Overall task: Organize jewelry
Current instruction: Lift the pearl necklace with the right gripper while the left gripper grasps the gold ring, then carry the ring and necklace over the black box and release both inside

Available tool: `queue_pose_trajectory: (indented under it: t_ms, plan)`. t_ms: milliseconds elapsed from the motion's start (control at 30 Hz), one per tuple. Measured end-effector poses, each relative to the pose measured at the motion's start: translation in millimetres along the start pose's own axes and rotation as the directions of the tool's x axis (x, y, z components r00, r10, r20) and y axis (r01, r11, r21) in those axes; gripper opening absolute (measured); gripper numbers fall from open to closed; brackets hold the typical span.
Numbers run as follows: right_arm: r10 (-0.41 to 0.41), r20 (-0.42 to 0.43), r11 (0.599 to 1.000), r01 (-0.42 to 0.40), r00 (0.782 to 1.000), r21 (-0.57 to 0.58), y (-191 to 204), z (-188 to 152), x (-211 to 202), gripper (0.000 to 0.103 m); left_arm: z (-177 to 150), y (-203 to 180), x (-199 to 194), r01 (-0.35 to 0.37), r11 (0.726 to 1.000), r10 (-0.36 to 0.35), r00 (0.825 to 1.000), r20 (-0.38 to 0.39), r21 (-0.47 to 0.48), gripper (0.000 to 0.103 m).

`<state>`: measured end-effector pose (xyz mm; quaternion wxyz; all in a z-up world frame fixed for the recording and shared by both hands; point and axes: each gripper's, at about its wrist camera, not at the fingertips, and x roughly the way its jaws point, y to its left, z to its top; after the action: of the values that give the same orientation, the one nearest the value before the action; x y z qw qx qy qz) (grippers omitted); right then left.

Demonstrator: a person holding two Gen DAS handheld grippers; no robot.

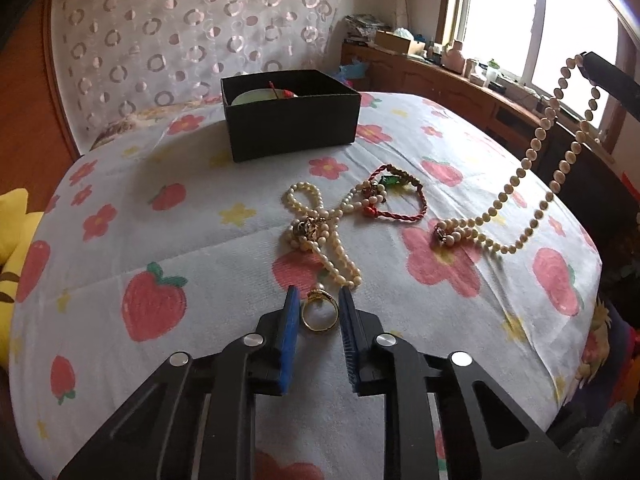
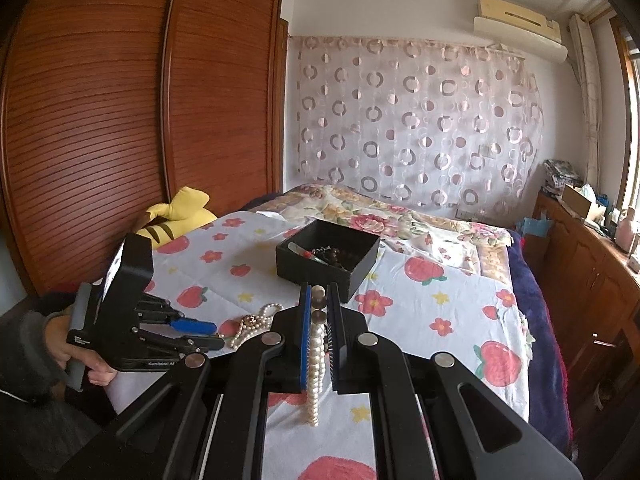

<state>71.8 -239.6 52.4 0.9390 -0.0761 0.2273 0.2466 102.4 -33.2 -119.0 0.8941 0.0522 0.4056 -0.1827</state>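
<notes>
A black open box (image 1: 290, 114) stands at the far side of the fruit-print cloth (image 1: 200, 240); it also shows in the right wrist view (image 2: 328, 258), with dark beads inside. My left gripper (image 1: 319, 300) is low over the cloth, open, its blue pads on either side of a gold ring (image 1: 319, 312). Beyond lie a looped pearl necklace (image 1: 320, 232) and a red cord bracelet (image 1: 396, 196). My right gripper (image 2: 319, 294) is shut on a long pearl necklace (image 2: 316, 360), lifted high; its strand hangs to the cloth at the right (image 1: 536, 152).
A yellow plush toy (image 2: 176, 216) lies at the cloth's left edge. A wooden wardrobe (image 2: 120, 120) stands left. A sideboard with clutter (image 1: 440, 64) runs under the window at right. A flowered bedspread (image 2: 400, 216) lies behind the box.
</notes>
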Motion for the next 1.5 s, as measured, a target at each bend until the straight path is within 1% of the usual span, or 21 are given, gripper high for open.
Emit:
queue_pose_trajectory:
  t_ms: [133,267,367,600,700,900,1100,1333,1500]
  plan:
    - [-0.001,-0.001,1.000,0.001,1.000,-0.001,-0.3,0.0,-0.4,0.009,-1.7,-4.0,-1.8,0.007,1.000,-0.007,1.000,0.006,0.016,0.018]
    - [-0.002,0.002,1.000,0.002,1.000,-0.007,-1.1,0.5,-0.5,0.009,-0.1,-5.2,-8.1,0.002,1.000,-0.002,0.999,0.034,0.015,0.018]
    - [-0.003,0.013,1.000,0.003,1.000,-0.015,-3.8,6.8,-2.0,0.009,4.2,-2.2,-14.1,-0.005,1.000,0.005,0.998,0.056,0.007,0.018]
    - [-0.007,0.055,0.999,0.010,0.998,-0.042,-6.9,36.1,-1.9,0.009,21.1,9.0,-27.8,-0.020,1.000,0.021,0.994,0.109,-0.014,0.018]
    - [-0.012,0.066,0.998,0.016,0.998,-0.064,-5.8,51.3,3.1,0.009,30.8,15.0,-33.3,-0.018,0.999,0.022,0.991,0.130,-0.030,0.018]
    - [-0.025,0.086,0.996,0.033,0.996,-0.086,-7.1,81.2,15.7,0.009,48.0,20.3,-42.0,-0.036,0.999,0.041,0.985,0.170,-0.033,0.018]
    - [-0.030,0.090,0.995,0.038,0.996,-0.088,-16.5,112.7,36.6,0.009,63.0,26.7,-47.2,-0.043,0.998,0.050,0.979,0.200,-0.041,0.018]
    - [-0.059,0.084,0.994,0.066,0.995,-0.092,-25.3,156.0,68.8,0.009,79.6,36.0,-48.1,-0.049,0.998,0.058,0.973,0.222,-0.048,0.018]
    - [-0.069,0.063,0.992,0.075,0.996,-0.098,-27.8,170.3,96.5,0.009,91.9,40.7,-46.5,-0.064,0.997,0.073,0.970,0.231,-0.046,0.018]
